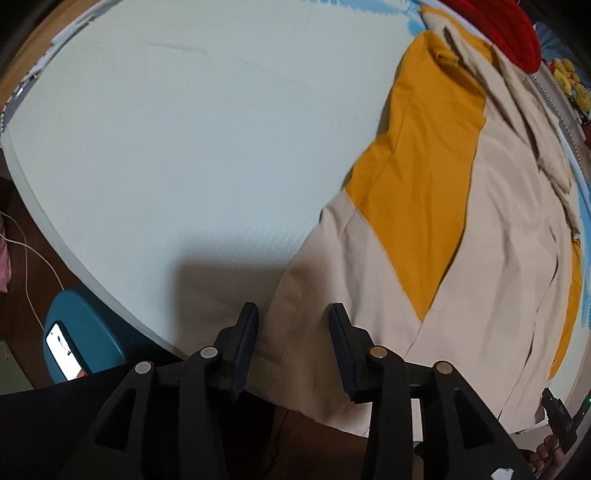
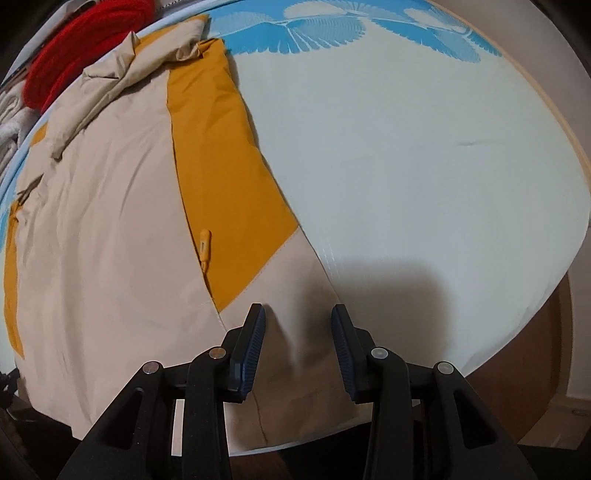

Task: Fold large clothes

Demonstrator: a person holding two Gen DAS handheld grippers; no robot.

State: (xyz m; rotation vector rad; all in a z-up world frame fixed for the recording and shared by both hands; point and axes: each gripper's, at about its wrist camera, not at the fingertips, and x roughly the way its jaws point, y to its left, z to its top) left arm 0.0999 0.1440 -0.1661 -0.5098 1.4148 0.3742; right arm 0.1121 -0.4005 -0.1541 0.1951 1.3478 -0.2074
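A large beige and mustard-yellow jacket (image 1: 461,240) lies spread flat on a pale mattress (image 1: 184,147), its hem at the near edge. In the left wrist view my left gripper (image 1: 293,314) points down over the hem's left corner. It is open, with beige cloth showing below the gap and the pads not pressing on it. In the right wrist view the jacket (image 2: 110,221) fills the left side, and a zip pull (image 2: 204,240) lies on its yellow panel. My right gripper (image 2: 298,314) hangs open over the hem's right corner, cloth beneath the gap.
A red knitted item (image 1: 509,33) (image 2: 74,55) lies beyond the jacket's collar. A blue stool (image 1: 92,332) with a lit phone (image 1: 64,354) stands on the floor left of the mattress, beside a white cable (image 1: 29,266). A blue feather print (image 2: 351,29) marks the mattress's far end.
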